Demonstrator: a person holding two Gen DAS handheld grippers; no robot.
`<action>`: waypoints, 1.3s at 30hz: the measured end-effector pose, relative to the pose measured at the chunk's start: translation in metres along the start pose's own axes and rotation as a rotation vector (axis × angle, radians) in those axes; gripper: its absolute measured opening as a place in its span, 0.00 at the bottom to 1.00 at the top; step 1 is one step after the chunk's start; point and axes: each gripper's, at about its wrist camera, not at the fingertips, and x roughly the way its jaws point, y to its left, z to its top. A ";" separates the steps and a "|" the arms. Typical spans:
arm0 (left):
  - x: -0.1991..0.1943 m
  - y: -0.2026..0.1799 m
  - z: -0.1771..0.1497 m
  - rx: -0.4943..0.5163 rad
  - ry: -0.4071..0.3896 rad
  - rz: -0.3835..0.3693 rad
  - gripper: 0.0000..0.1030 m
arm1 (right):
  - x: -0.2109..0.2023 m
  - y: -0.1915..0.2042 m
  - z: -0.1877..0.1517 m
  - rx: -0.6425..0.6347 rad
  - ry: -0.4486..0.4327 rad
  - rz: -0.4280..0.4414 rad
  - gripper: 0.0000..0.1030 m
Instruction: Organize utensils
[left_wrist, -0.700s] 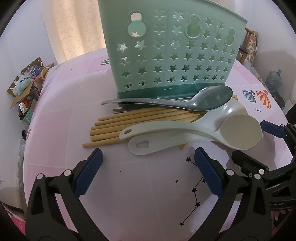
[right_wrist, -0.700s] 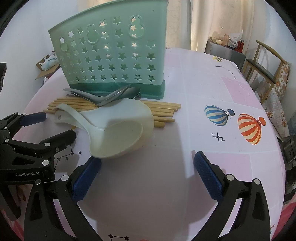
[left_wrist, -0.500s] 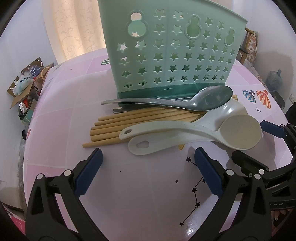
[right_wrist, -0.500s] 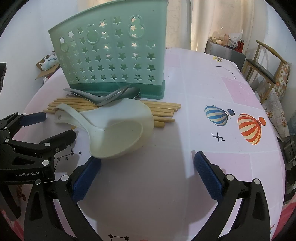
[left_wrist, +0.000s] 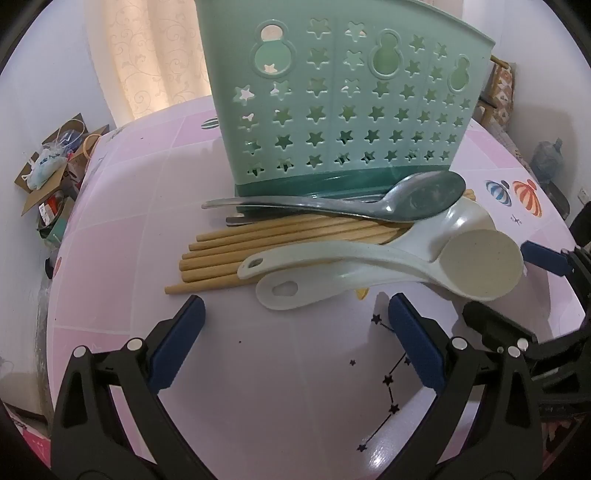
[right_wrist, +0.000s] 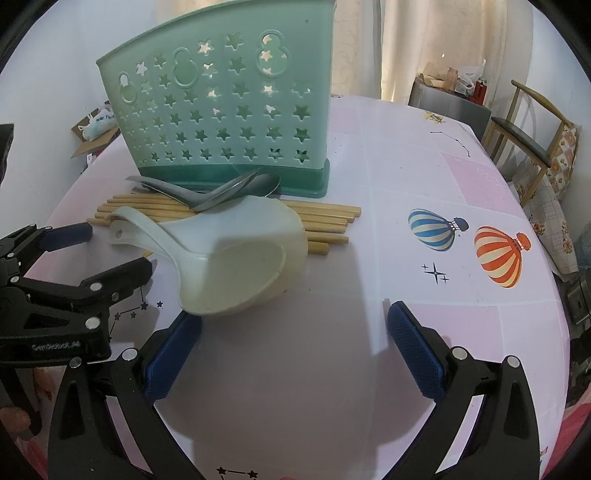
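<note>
In my left wrist view, my left gripper fills the bottom of the frame, spread as wide as it goes with nothing between its blue pads, only bare counter. Just above it, left of centre, the chopsticks lie in a bundle on the counter, their ends pointing toward the left edge. Across them lie two white ladles, handles left, bowls at centre right, one stacked on the other. Above those, a metal spoon rests against the dark base of the green holder, which stands upright at top centre. A second metal handle peeks out beneath the spoon, though I can't make out what it belongs to. At the far right edge my right gripper shows, near the ladle bowls.

In the right wrist view, my left gripper sits at the left edge, close beside the ladle handles. The holder stands at upper left, with spoons, chopsticks and ladles piled in front of it. My right gripper spans the bottom, fully spread and empty, its left pad close to the nearer ladle bowl. Two printed balloons mark the counter at right.
</note>
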 end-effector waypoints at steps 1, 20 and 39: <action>0.000 0.001 0.000 0.000 0.000 0.001 0.93 | 0.000 0.000 0.000 0.000 0.000 0.000 0.95; -0.002 0.000 -0.001 0.000 0.001 0.001 0.93 | 0.000 0.000 0.000 0.000 0.000 0.000 0.95; -0.003 0.000 -0.001 0.000 0.001 0.001 0.93 | 0.000 0.000 0.000 0.000 0.000 0.000 0.95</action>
